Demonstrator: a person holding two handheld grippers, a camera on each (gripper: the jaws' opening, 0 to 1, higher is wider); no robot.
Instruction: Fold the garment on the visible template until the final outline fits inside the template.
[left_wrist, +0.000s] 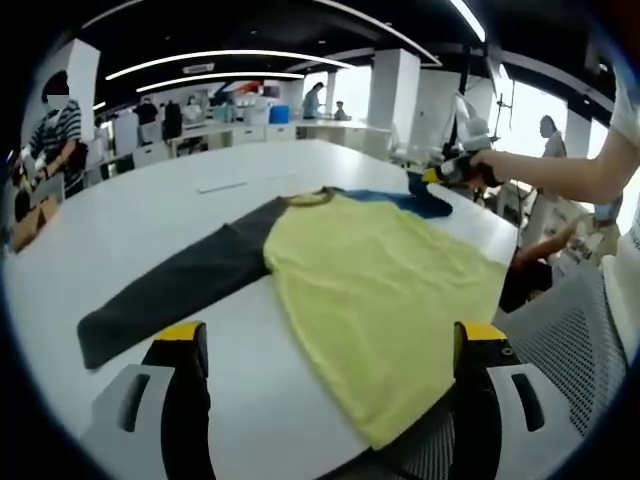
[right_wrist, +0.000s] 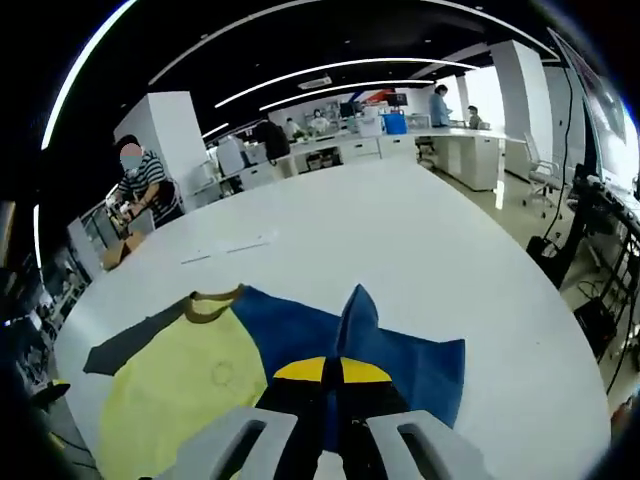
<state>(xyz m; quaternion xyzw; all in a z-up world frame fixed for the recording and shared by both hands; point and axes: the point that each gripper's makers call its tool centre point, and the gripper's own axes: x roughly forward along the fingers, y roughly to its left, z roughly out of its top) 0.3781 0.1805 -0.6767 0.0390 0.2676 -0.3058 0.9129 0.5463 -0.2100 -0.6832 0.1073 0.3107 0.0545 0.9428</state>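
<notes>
Shirt (left_wrist: 380, 290) flat on table (left_wrist: 150, 210), body hanging over near edge. One sleeve (left_wrist: 170, 285) stretched out left in left gripper view, other sleeve (right_wrist: 400, 355) stretched opposite way. Right gripper (right_wrist: 331, 372) at far sleeve, pinching raised fold of it. Left gripper (left_wrist: 330, 345) before shirt's near edge, jaws apart either side. Paper strips (right_wrist: 235, 248) on table beyond collar (right_wrist: 212, 305). Mesh chair (left_wrist: 570, 340) beside table, right of shirt.

I can read no text, label, brand, number or sign anywhere in my left or right gripper view.
</notes>
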